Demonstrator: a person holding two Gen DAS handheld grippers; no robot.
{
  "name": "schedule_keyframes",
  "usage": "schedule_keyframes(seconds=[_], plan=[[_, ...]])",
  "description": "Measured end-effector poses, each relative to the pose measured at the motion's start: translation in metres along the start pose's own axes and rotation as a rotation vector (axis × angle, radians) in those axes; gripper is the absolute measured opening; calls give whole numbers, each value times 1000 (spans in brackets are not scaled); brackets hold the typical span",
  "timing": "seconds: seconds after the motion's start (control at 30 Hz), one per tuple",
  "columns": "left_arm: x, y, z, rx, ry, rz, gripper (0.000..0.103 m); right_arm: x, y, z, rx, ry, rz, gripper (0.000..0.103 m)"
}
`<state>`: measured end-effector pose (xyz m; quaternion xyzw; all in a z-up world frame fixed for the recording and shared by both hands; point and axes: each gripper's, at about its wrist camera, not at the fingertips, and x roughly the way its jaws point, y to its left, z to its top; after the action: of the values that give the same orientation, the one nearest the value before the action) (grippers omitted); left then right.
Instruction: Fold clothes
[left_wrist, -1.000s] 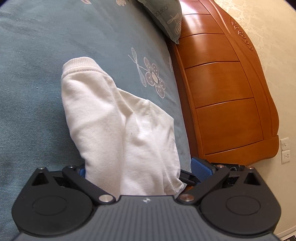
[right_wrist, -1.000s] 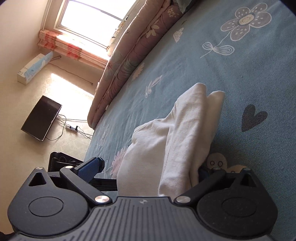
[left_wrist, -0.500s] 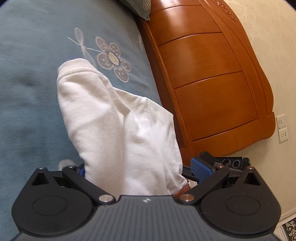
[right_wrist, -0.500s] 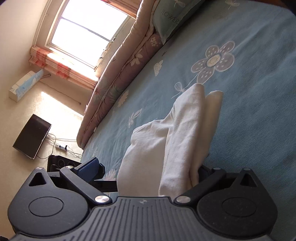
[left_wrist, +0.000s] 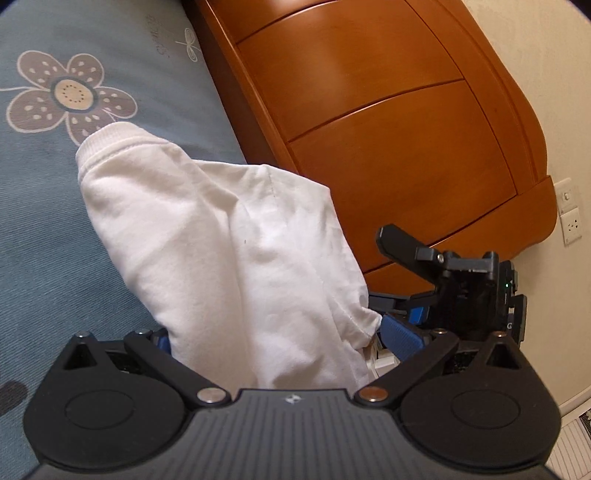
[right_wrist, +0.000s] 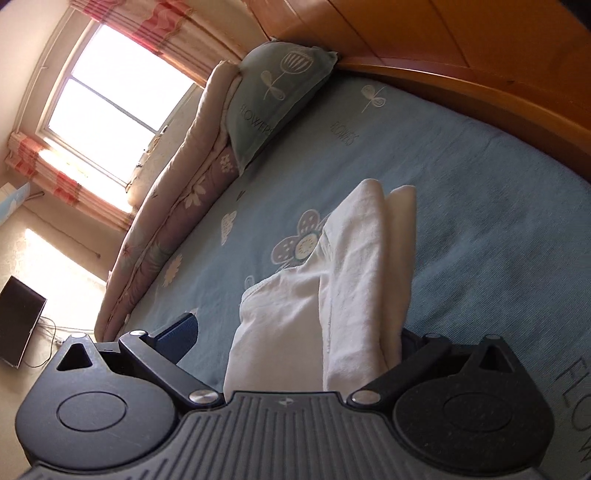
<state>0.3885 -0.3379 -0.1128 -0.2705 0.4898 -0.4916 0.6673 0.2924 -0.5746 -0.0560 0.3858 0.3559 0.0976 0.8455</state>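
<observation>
Hidden grips
White garment covers the left tongs' fingertips; its folds bury the right tongs' right finger.

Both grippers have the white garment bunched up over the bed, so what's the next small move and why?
Probably lower both ends onto the blue bedspread and draw them apart. The white garment hangs crumpled between the fingers of the left gripper and the right gripper, so it needs to lie flat before any fold.

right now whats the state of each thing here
white garment: bunched, lifted off the bed, gripped by both grippers
left gripper: shut on the garment
right gripper: shut on the garment
pillow: leaning against the rolled quilt
bed sheet: spread flat
</observation>
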Motion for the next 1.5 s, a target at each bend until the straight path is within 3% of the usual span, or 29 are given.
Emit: schedule_keyframes(seconds=[0.17,0.3,0.33,0.43,0.5,0.67,0.83,1.0,1.07,1.13,1.23,1.37,1.5], plan=[[11,-1,-7,11,16,34,102,8,-24,6,12,-7,-60,103],[0,7,-18,63,77,106,102,18,-39,0,3,-1,-129,103],[-6,8,-19,91,101,135,102,18,-42,-3,-7,-5,-181,103],[-39,9,-26,196,121,219,102,10,-31,-11,-137,-57,-463,103],[-65,9,-32,266,98,272,102,1,-10,-23,-284,-123,-568,103],[-99,13,-30,286,42,336,102,15,24,-62,-488,-157,-513,103],[-108,23,-33,292,37,389,102,52,-3,-89,-512,-73,-584,103],[-123,18,-46,347,17,416,102,47,46,-82,-587,-118,-540,103],[-127,19,-49,347,12,424,102,55,62,-76,-610,-124,-501,103],[-131,19,-52,348,8,433,102,77,70,-69,-637,-106,-521,103],[-138,20,-57,348,1,445,102,115,54,-75,-591,30,-585,103],[-147,21,-63,349,-9,461,102,132,51,-90,-606,-23,-586,103],[-155,19,-69,364,-17,470,102,126,58,-83,-583,40,-582,103]])
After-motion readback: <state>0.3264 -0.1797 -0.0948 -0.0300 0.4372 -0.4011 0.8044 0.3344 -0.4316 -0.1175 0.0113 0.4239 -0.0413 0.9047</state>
